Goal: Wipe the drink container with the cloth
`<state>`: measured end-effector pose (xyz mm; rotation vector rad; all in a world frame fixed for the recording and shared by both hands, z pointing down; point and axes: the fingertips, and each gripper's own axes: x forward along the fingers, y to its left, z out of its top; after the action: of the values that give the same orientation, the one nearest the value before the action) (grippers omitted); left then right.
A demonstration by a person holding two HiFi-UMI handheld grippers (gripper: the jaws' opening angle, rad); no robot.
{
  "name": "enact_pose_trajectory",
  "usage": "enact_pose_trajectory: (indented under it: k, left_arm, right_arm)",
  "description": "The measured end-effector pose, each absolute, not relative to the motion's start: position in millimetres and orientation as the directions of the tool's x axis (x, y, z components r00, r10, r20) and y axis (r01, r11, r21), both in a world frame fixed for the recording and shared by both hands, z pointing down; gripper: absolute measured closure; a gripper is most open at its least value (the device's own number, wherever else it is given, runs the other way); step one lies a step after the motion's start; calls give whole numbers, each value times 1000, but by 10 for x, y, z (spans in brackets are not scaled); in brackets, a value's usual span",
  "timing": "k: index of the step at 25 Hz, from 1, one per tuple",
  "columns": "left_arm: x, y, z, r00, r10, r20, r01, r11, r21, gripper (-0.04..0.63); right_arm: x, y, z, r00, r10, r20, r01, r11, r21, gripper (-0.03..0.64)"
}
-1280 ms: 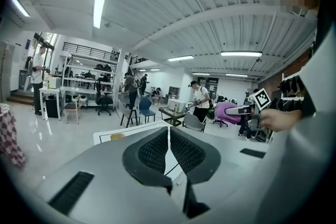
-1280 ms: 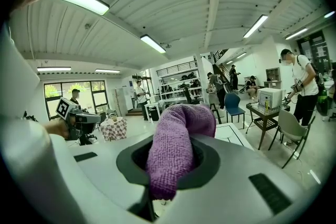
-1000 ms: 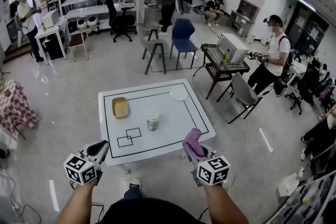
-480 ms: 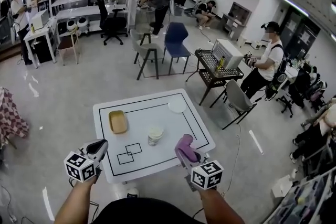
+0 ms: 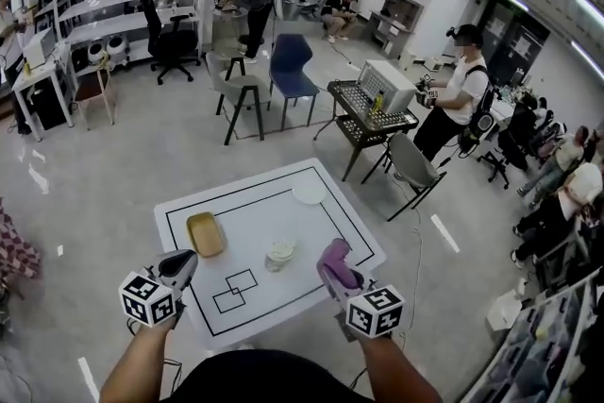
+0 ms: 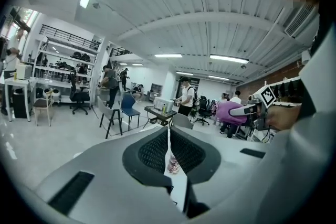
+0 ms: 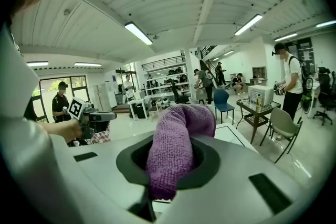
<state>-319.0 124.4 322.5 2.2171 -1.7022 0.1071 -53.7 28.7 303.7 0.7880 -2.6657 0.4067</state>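
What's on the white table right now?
Yellow tray, drink container, white disc. Right hand-held gripper with purple cloth covers the table's near right edge.

table: white square top with a black outline drawn near its edge; it stands on the grey floor
left side: I see a yellow tray inside the outline
middle: drink container, whitish and blurred from here, I can't tell more
far right: white plate at the far line, well apart from the container
near side: two overlapping black squares drawn on the top, between me and the tray
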Motion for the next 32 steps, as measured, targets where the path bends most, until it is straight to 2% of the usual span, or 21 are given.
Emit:
enact_pose_trajectory:
  k: [6,13,20,24,26,32]
  left_arm:
    - [-3149,980,3322,369,-888,276,-921,-309,237,561]
    - [-3218,757,3359,403,-873,276,-908,-341,244,561]
    - [-3143,471,3477,415,-862,289,-903,-352,248,561]
    - [-2991,359,3580,446,-836,320,-895,-404,190,560]
    - [-2882,300,3623,466,-823,325,-885,-431,177,539]
    - [-2566,88,3884,526,-766,370,-849,-501,168,415]
  right_arm:
    - [-639,220,3129,-767,-497,406,-603,775,-188,552]
    - [-697,136,3219,-749,-507,426,-622,759,-190,552]
    - [-718,-163,3433,-762,-483,433,-609,760,-225,551]
    - [-820,-318,3573,-786,-442,433,-575,779,-250,551]
    - [-876,-402,3629,-795,-422,436,-559,788,-258,551]
    - [-1155,-581,3769,-840,-314,443,-464,839,-285,551]
